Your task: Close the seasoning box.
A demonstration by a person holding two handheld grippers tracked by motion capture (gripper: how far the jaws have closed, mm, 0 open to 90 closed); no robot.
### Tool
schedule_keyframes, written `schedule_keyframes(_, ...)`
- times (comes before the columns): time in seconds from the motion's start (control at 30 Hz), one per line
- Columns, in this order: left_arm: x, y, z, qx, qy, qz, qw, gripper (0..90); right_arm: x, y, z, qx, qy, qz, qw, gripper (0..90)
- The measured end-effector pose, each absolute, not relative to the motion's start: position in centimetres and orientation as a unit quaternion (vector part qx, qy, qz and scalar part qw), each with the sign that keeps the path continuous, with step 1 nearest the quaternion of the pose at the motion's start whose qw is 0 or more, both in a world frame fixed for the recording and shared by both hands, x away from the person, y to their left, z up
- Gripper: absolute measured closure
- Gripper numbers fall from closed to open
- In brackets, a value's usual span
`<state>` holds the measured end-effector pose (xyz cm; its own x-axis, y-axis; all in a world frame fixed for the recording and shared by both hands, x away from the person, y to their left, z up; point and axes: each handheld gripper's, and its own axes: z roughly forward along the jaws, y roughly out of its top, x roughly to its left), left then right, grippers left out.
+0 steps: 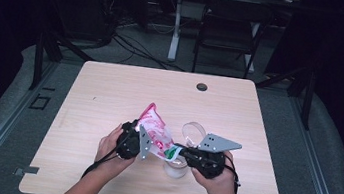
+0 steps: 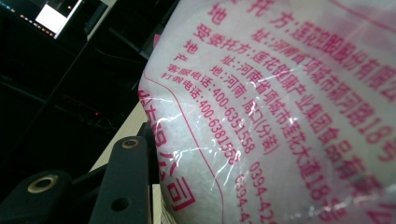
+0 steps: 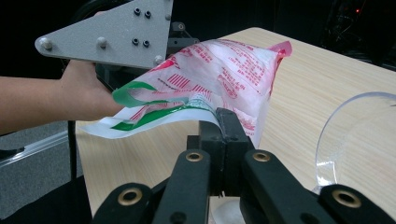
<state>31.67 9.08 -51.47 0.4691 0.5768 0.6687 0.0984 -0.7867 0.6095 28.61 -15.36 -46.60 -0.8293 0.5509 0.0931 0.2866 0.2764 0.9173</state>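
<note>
both claws pinch the bag (image 1: 155, 130), left claw (image 1: 140, 142) at its body, right claw (image 1: 183, 153) at the corner tilted over the clear cup (image 1: 174, 167).

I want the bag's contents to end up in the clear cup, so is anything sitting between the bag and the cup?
Nothing visible does. The bag is held up by both grippers, the right gripper pinching its lower corner, and the clear cup stands on the table just below that corner.

Bag (image 2: 280, 116) hides left gripper's (image 1: 140, 142) far jaw; container (image 3: 359, 140) cropped.
</note>
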Motion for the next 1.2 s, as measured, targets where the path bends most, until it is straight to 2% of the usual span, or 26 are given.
schedule_keyframes(0.6,31.8,8.5,-51.5,0.810,0.170,0.510,0.235,56.4,28.3,-15.7,-47.5,0.273,0.790,0.534,0.128,90.0)
schedule_keyframes(1.2,31.7,8.2,-51.5,0.814,0.150,0.520,0.210,56.5,28.3,-16.2,-48.4,0.277,0.789,0.534,0.125,90.0)
